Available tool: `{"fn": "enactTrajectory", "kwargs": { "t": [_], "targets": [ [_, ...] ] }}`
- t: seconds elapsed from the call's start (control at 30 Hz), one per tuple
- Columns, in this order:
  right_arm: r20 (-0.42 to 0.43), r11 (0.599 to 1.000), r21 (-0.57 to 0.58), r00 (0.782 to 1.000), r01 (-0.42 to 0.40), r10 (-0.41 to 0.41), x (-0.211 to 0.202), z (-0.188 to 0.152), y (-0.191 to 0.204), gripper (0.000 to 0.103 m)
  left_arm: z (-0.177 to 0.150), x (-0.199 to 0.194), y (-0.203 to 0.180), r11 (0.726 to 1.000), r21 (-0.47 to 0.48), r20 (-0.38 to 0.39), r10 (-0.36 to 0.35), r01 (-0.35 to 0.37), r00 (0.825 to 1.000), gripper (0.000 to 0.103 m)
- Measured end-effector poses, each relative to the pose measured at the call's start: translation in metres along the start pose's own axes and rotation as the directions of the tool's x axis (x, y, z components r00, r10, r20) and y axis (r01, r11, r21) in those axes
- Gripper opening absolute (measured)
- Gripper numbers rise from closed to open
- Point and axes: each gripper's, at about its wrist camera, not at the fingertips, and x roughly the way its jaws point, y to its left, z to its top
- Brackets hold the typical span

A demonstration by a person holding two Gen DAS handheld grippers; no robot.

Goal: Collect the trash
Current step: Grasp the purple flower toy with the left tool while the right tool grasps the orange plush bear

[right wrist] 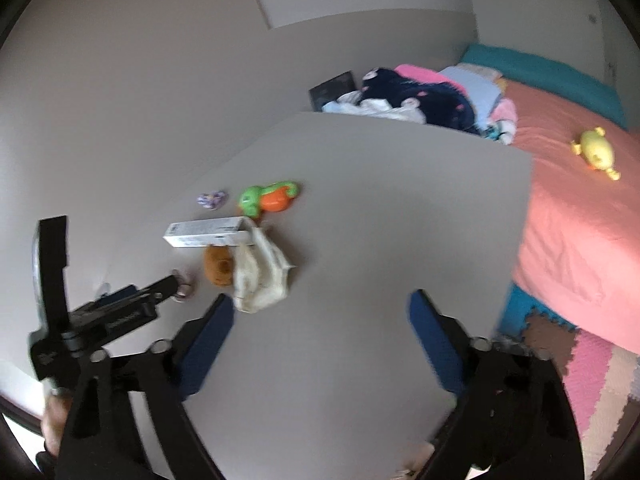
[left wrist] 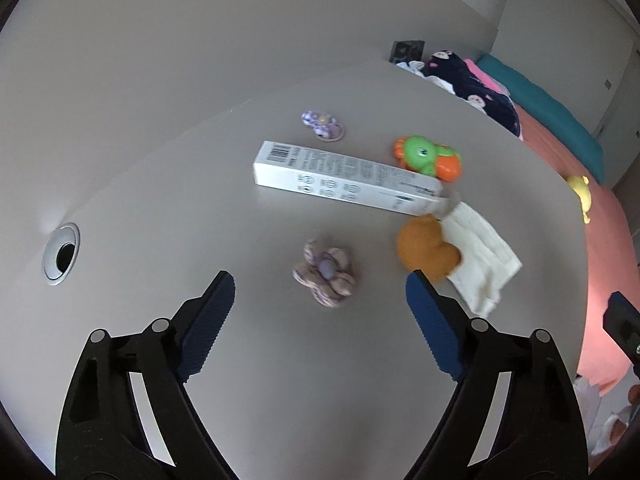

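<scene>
Both grippers hang over a grey table (left wrist: 160, 168) with their blue pads spread wide and nothing between them. Nearest the left gripper (left wrist: 320, 292) lies a purple hair tie (left wrist: 325, 273) shaped like a flower, just past its fingertips. Beside that, toward the right edge of the table, sits an orange plush toy (left wrist: 426, 250) touching a cream cloth (left wrist: 482, 258). Behind them lies a long white box (left wrist: 340, 178) with a barcode on one end; its far end rests against the cloth. A green and orange plastic toy (left wrist: 430, 157) sits just behind the box, and a second small purple hair tie (left wrist: 322, 125) lies a little further back, toward the far edge. A round metal hole cover (left wrist: 61, 254) is set into the table near its left edge. From the right gripper (right wrist: 320, 312) the same pile shows on the left part of the table, with the left gripper reaching toward it and the cloth (right wrist: 262, 276) close to the right gripper's left finger. Past the right edge of the table is a bed (right wrist: 580, 216) with a pink sheet, a yellow toy (right wrist: 596, 152) on it, and a heap of clothes (right wrist: 420, 98) by the far corner.
</scene>
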Motion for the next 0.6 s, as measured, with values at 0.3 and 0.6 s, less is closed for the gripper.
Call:
{"fn": "enactTrajectory", "kwargs": {
  "t": [0.3, 0.6],
  "targets": [
    [-0.072, 0.996, 0.000, 0.993, -0.089, 0.089, 0.035, 0.023, 0.037, 0.062, 0.006, 0.022, -0.005, 0.998, 0.061, -0.032, -0.002, 0.004, 0.999, 0.074],
    [-0.098, 0.988, -0.053, 0.986, -0.143, 0.137, 0.059, 0.031, 0.071, 0.062, 0.005, 0.032, -0.004, 0.990, 0.137, -0.026, 0.038, -0.034, 0.999, 0.031]
  ]
}}
